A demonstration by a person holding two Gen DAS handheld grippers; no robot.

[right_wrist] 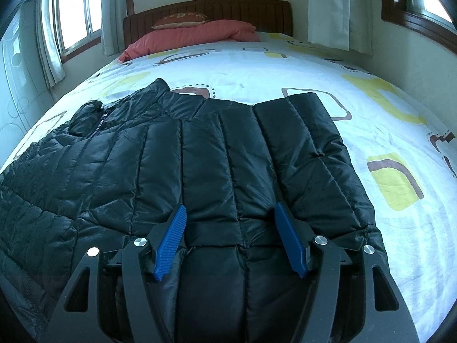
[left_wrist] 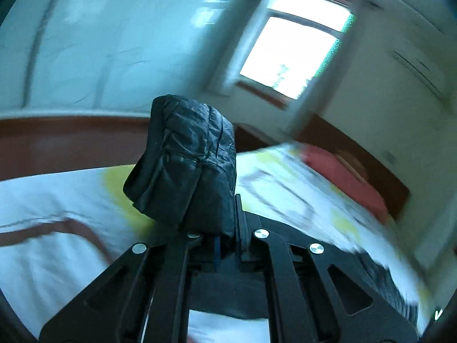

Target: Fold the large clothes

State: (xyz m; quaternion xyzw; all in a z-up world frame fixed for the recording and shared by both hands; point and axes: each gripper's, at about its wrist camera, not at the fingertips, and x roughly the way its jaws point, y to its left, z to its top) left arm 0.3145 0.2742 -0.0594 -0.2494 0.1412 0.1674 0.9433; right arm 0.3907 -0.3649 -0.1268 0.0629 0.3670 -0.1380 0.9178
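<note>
A black quilted puffer jacket (right_wrist: 200,157) lies spread on the bed, collar and zipper at the far left. My right gripper (right_wrist: 230,217) is open, its blue fingers (right_wrist: 171,240) resting on the jacket's near part, straddling a quilted panel. In the left wrist view, my left gripper (left_wrist: 228,228) is shut on a bunched fold of the black jacket (left_wrist: 185,165), held up above the bed. That view is motion-blurred and tilted toward the ceiling.
The bed has a white sheet (right_wrist: 285,65) with yellow and brown shapes. A pink duvet (right_wrist: 194,37) and a pillow (right_wrist: 180,20) lie by the wooden headboard (right_wrist: 211,8). Windows with curtains (right_wrist: 328,5) stand on both sides. A wall air conditioner (left_wrist: 417,68) shows in the left wrist view.
</note>
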